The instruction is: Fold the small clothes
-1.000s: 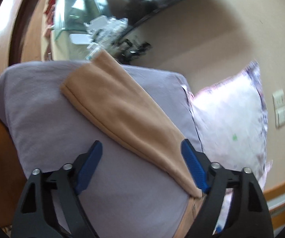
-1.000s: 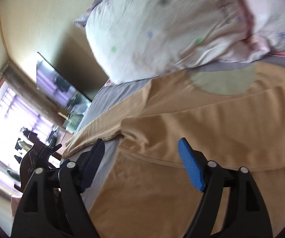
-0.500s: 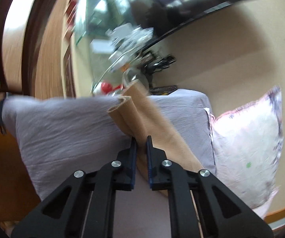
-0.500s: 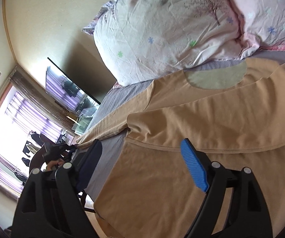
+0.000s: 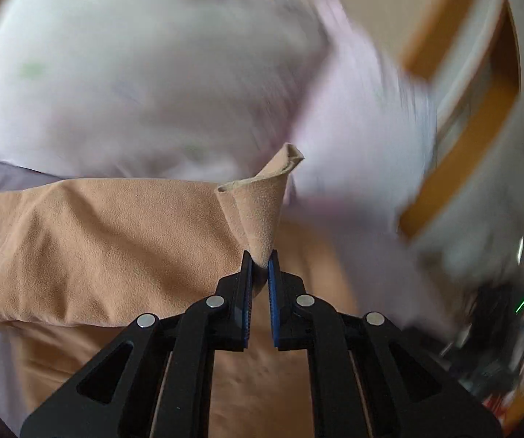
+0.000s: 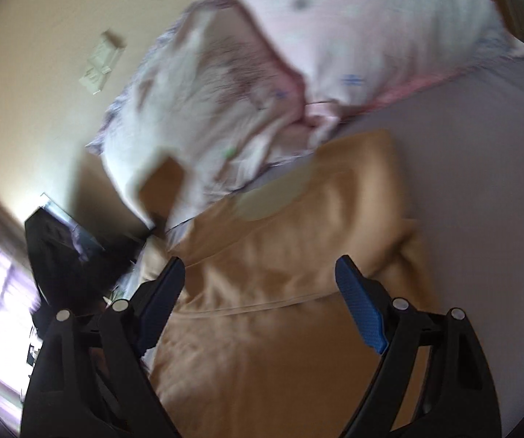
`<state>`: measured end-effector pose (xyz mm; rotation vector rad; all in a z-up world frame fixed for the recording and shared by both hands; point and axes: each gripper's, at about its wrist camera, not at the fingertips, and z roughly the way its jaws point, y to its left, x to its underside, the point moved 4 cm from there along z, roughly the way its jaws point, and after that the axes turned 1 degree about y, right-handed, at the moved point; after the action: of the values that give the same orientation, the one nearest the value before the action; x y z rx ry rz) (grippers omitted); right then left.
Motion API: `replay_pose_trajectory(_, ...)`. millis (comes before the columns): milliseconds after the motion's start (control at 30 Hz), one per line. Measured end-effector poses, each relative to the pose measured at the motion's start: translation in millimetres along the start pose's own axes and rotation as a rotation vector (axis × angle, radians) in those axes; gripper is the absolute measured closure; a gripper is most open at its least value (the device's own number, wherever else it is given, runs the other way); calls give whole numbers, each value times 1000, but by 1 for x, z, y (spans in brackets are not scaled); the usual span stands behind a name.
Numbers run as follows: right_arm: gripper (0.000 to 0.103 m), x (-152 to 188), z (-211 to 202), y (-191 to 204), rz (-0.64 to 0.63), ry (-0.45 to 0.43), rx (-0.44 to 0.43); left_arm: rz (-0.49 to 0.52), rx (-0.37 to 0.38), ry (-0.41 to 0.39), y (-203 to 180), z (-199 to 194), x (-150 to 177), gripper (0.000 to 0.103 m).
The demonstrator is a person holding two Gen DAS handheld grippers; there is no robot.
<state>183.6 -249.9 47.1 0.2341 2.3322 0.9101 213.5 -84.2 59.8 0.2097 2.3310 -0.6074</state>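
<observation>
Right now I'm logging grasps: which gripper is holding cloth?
The left gripper: its jaws are pinched shut on a raised tan sleeve. The right gripper hangs wide open above the garment, gripping nothing.

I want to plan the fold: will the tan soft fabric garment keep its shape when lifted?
Probably not: the tan soft fabric garment curls over where the left gripper pinches it. It wrinkles on the bed, so likely floppy. Its napped surface suggests little slipping.

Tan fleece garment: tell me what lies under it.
The tan fleece garment lies on a lilac-grey bedsheet, visible around its edges. Anything beneath its middle is covered. The left gripper pinches a lifted sleeve end.
</observation>
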Motion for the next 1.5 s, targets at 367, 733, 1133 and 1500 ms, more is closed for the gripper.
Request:
replay_pose_trajectory(367, 47, -19, 40, -33, 74, 147, 6, 346, -109, 37, -40, -37, 86, 43)
replay_pose_trajectory(733, 101, -1, 95, -31, -4, 305, 103, 89, -274, 154, 91, -86, 130, 40)
replay_pose_trajectory(1133, 79, -47, 58, -75, 3, 111, 414, 61, -251, 125, 95, -96, 143, 40)
replay_pose_trajectory(1500, 25, 83, -97, -57, -157, 102, -134, -86, 23, 3, 125, -203, 218, 23)
